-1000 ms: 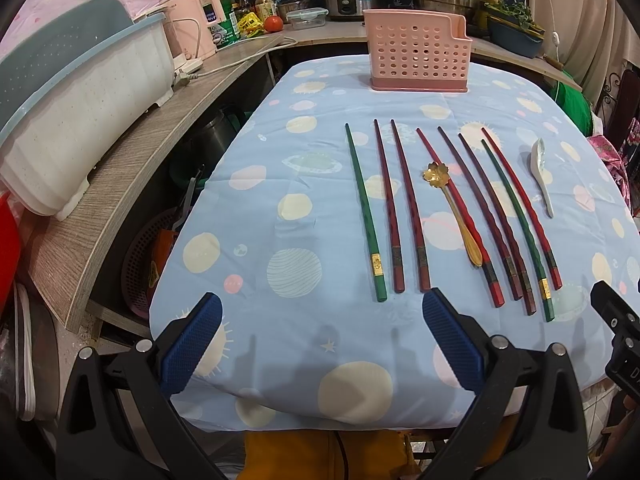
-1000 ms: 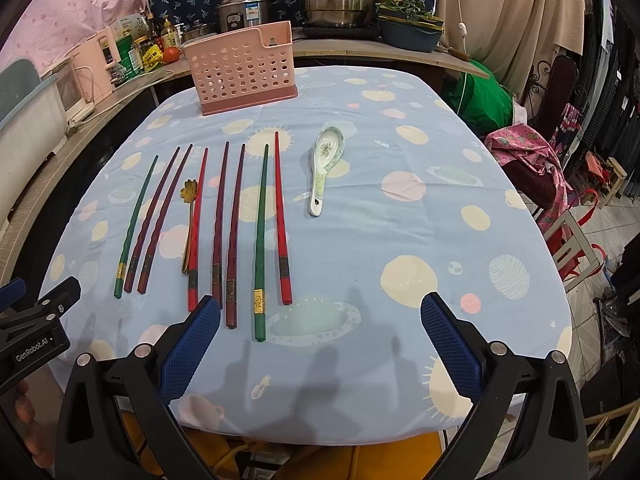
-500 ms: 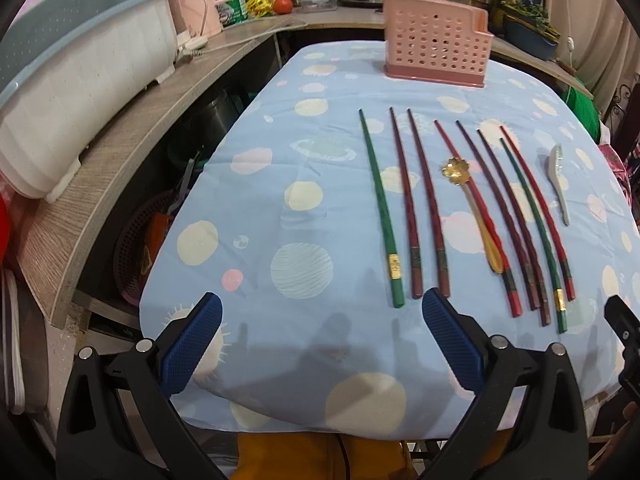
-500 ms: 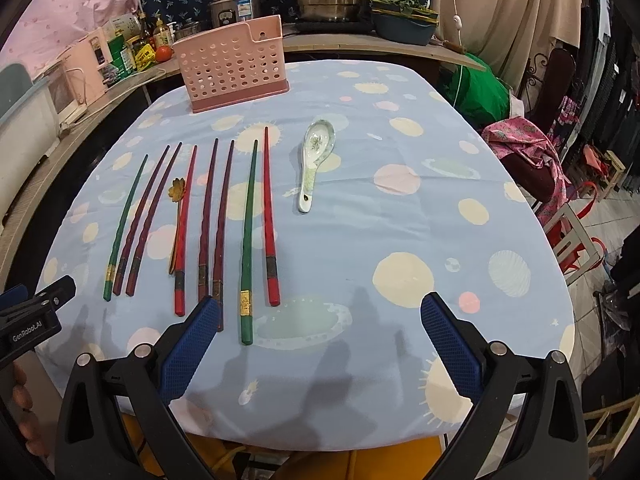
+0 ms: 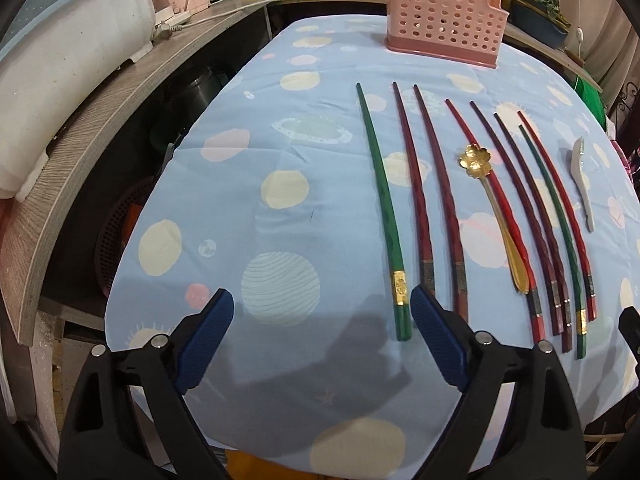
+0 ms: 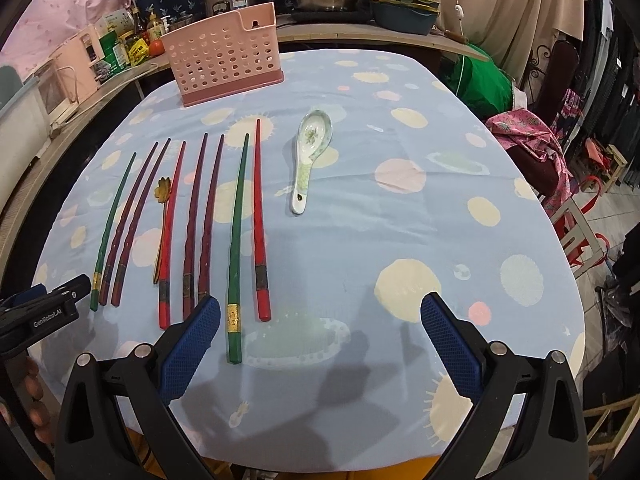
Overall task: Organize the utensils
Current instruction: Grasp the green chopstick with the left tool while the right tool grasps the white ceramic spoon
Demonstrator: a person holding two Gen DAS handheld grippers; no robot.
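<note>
Spotted blue cloth covers the desk (image 5: 224,216); nearer than the rack (image 5: 442,28), chopsticks (image 5: 384,216), gold spoon (image 5: 476,164) and china spoon (image 6: 310,152) lie in a row. Left hand-held gripper (image 5: 322,338), just been narrowing, gapes empty; right hand-held gripper (image 6: 320,340) gapes empty.

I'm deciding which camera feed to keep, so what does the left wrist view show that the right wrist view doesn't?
Only the left wrist view shows the open left gripper from behind, with the storage under the wooden counter. Only the right wrist view shows the open right gripper, the patterned bowl of the white ceramic spoon and a pink-draped chair. Both show the row of red and green chopsticks, the gold flower-shaped spoon and the pink perforated plastic holder.
</note>
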